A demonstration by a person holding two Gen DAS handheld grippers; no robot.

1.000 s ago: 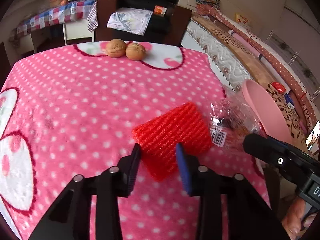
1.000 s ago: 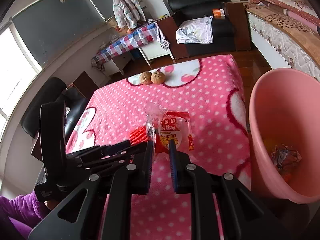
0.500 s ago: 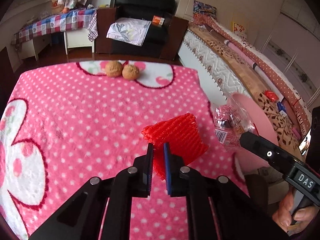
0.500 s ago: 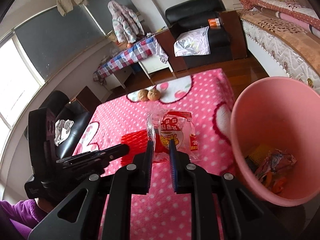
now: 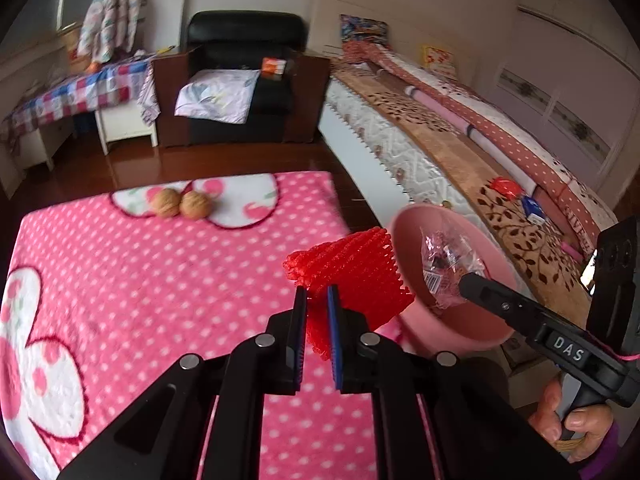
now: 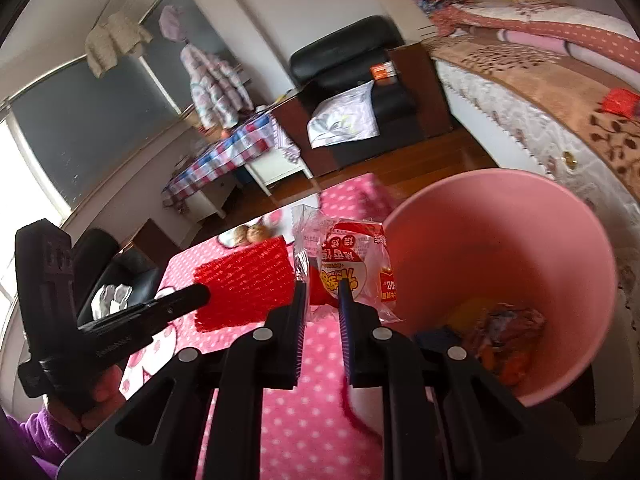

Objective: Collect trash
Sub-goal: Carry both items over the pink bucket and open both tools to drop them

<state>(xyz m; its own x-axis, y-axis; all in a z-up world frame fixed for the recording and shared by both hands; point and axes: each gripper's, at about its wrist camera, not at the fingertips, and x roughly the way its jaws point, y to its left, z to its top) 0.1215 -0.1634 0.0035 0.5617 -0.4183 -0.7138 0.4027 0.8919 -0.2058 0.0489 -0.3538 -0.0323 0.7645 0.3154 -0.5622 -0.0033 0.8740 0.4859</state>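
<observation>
Left tool [image 5: 317, 294] clamps red net [image 5: 352, 276]; right tool [image 6: 323, 289] clamps wrapper [image 6: 352, 264], bin [image 6: 560, 216] right ahead. Bin part-filled; both drops pending.

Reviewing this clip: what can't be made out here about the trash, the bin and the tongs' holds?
- Bin contents: in the right wrist view, the pink bin holds crumpled wrappers, too jumbled to identify.
- Snack wrapper: print too small to read.
- Red foam net: its lower part is hidden by the left tongs.
- Right tongs' hold: in the left wrist view, the wrapper hides the tips.
</observation>
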